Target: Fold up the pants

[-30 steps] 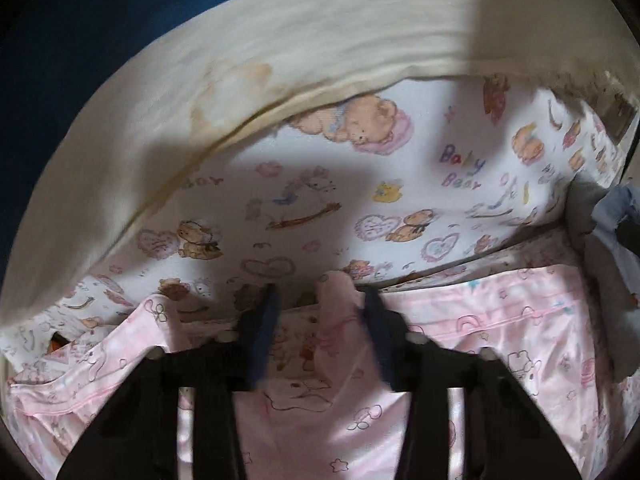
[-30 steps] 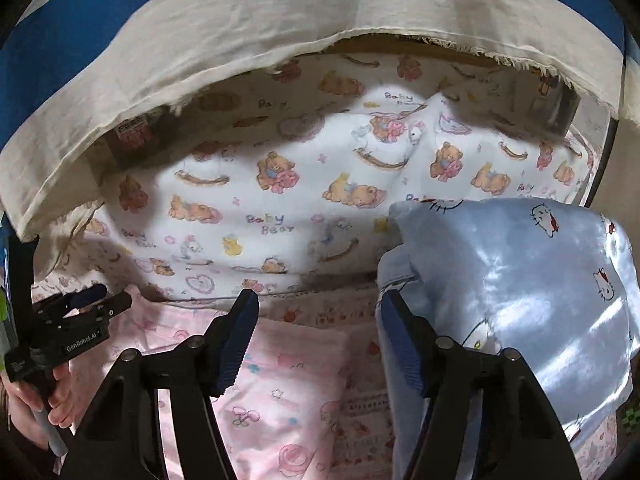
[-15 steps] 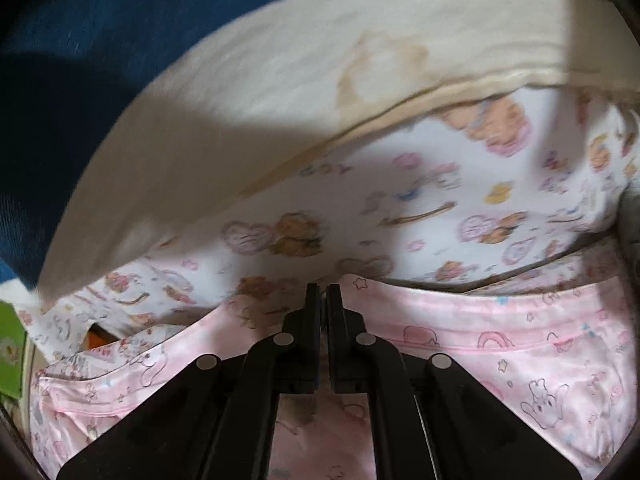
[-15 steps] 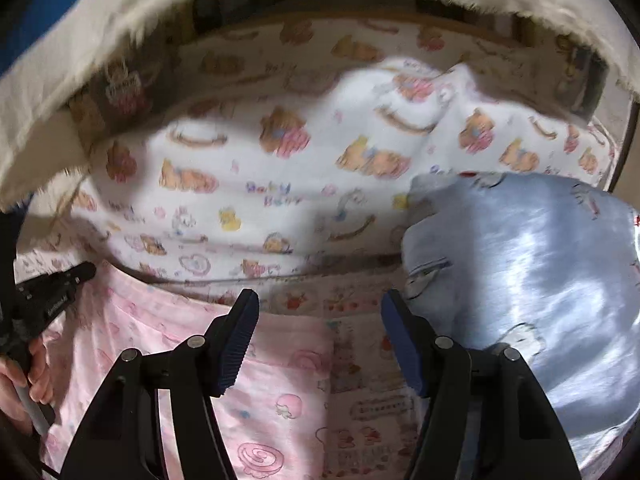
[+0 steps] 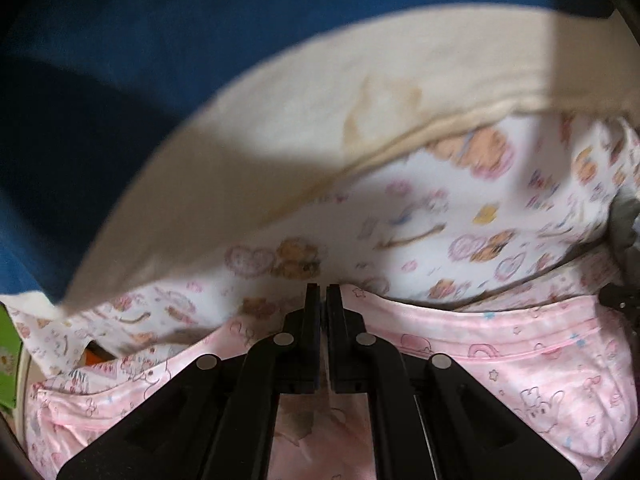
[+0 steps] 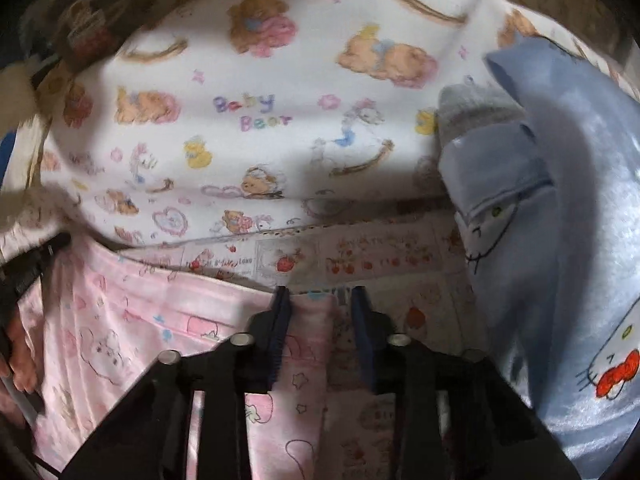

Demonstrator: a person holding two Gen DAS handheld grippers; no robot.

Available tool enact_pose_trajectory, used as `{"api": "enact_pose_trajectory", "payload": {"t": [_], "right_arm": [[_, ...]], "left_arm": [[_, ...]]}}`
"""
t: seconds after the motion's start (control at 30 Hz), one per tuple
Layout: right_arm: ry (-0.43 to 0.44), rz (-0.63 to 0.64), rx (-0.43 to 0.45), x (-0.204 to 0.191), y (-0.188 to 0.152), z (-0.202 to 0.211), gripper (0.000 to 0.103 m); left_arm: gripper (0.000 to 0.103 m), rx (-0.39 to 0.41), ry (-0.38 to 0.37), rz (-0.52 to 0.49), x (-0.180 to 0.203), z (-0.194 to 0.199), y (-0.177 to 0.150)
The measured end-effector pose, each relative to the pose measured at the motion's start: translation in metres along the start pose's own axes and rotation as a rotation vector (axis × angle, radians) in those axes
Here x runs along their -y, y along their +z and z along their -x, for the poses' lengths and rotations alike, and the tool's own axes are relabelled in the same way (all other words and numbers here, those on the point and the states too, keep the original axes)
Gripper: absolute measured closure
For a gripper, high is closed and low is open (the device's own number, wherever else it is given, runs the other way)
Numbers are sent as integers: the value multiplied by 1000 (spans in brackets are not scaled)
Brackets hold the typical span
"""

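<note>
The pink pants lie spread across a patterned cloth printed with little framed fruit pictures, their upper edge running just below a white "Baby Bear" blanket that bulges up behind them. In the left wrist view the left gripper has its jaws pressed together at that upper edge, with a thin fold of the pink fabric pinched between them. In the right wrist view the right gripper sits at the pants' right-hand corner; its jaws have just been closing, and the frame, which is blurred, shows them still apart with the corner of pink fabric between them, the left pad against the cloth and the right pad clear of it. A light blue garment with cat faces is heaped just to the right. A cream cloth and a blue one lie beyond the blanket.
</note>
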State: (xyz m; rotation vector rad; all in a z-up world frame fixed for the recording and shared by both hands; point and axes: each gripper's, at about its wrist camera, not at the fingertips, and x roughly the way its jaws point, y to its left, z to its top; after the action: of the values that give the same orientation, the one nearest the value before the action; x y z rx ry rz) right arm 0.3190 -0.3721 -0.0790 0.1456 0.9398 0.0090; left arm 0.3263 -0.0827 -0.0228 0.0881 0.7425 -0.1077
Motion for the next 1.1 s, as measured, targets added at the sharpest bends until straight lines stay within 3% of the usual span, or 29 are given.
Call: {"api": "enact_pose_trajectory", "payload": {"t": [0.1, 0.3, 0.47, 0.57, 0.6, 0.63, 0.67, 0.7, 0.77, 0.83, 0.97, 1.1], "right_arm": [[-49, 11, 29, -5, -2, 6, 100], [-211, 35, 226, -15, -1, 51, 100], [-244, 29, 155, -11, -4, 28, 100], [-266, 47, 163, -16, -6, 23, 100], [-268, 51, 178, -18, -5, 24, 100], [-269, 53, 184, -21, -2, 22, 100], [-262, 54, 182, -22, -2, 22, 98], [-248, 51, 175, -24, -2, 23, 95], [-211, 44, 179, -10, -1, 32, 72], [-179, 42, 219, -15, -3, 41, 62], [-131, 93, 309, -24, -11, 57, 27], [-72, 102, 370, -32, -13, 69, 16]], "left_arm": [[101, 36, -22, -10, 5, 8, -1], [100, 49, -40, -55, 30, 10, -5], [98, -5, -21, -97, 37, -8, -5], [97, -21, -8, -122, 39, -12, -7], [94, -18, -4, -128, 40, -12, -7], [81, -7, 4, -132, 40, -10, -7], [61, 9, 7, -133, 40, -7, -7], [51, 32, 9, -134, 56, -8, -11], [28, 82, 8, -130, 55, 2, -11], [18, 103, -29, -102, 52, 10, -10], [15, 149, -73, -56, 47, 23, -9], [3, 264, -59, -65, 51, 42, -13]]}}
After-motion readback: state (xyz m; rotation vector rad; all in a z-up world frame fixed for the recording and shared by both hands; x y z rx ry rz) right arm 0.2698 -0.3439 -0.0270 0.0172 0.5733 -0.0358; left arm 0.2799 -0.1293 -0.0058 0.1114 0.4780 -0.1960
